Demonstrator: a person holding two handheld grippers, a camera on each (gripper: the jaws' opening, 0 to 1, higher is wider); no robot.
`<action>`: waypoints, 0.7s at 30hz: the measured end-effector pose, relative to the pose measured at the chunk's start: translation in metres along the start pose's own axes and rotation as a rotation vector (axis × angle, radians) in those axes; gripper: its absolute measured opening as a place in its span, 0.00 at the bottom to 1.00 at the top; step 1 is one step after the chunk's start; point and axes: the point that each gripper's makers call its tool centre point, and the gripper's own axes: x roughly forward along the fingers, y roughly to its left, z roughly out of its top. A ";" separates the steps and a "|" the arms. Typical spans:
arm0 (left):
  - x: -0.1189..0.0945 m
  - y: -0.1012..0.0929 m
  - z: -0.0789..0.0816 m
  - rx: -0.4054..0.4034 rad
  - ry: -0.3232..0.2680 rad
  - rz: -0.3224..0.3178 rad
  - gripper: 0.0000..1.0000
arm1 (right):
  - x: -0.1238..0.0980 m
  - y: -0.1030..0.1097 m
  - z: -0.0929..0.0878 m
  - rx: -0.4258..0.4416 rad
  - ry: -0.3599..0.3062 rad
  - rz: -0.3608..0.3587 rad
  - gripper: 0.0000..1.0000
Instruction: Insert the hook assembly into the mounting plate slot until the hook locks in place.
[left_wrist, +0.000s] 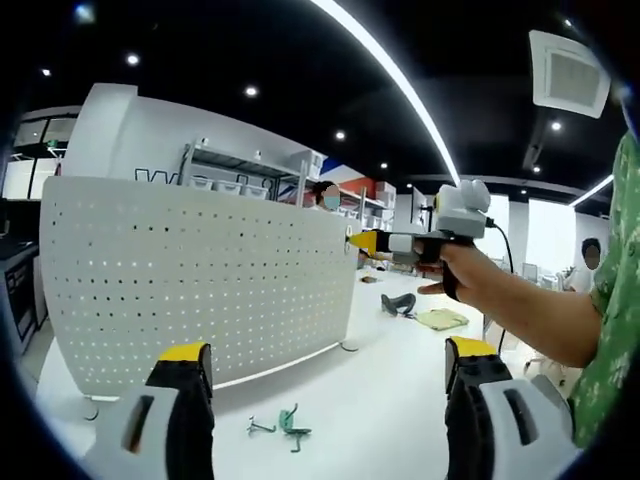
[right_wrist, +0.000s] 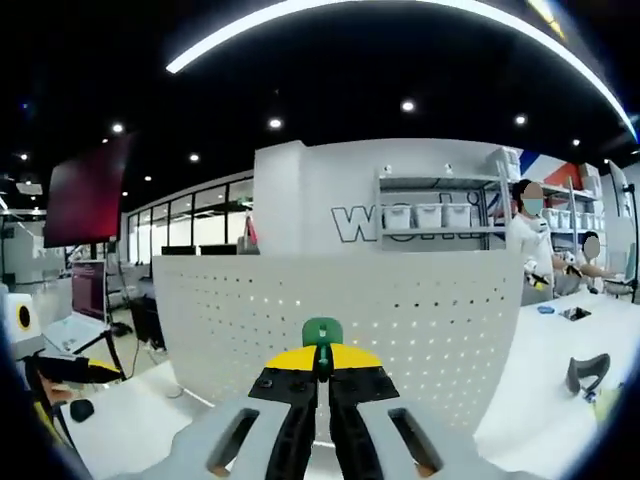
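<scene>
The mounting plate (left_wrist: 200, 280), a white perforated board, stands upright on the white table (left_wrist: 380, 400). My left gripper (left_wrist: 328, 358) hangs open in front of it, nothing between its fingers. Two green hooks (left_wrist: 288, 424) lie loose on the table below it. My right gripper (left_wrist: 365, 242), held in a person's hand, comes in from the right with its yellow tips at the board's upper right edge. In the right gripper view, my right gripper (right_wrist: 322, 368) is shut on a green hook (right_wrist: 322, 334), whose rounded end pokes up past the tips, facing the perforated board (right_wrist: 420, 310).
Behind the board stand a shelf with white bins (right_wrist: 430, 215) and people at a far bench. A dark curved object (right_wrist: 587, 372) and a green pad (left_wrist: 440, 320) lie on the table to the right. A monitor (right_wrist: 88, 290) stands at the left.
</scene>
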 end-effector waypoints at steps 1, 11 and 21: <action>0.000 0.001 0.000 -0.001 0.000 0.001 0.99 | 0.003 -0.003 0.004 -0.001 -0.008 -0.006 0.01; -0.001 0.009 -0.002 -0.008 0.000 0.020 0.98 | 0.036 -0.020 0.030 -0.040 -0.051 -0.038 0.01; -0.003 0.018 -0.005 -0.014 0.012 0.045 0.97 | 0.060 -0.052 0.034 -0.076 -0.049 -0.089 0.01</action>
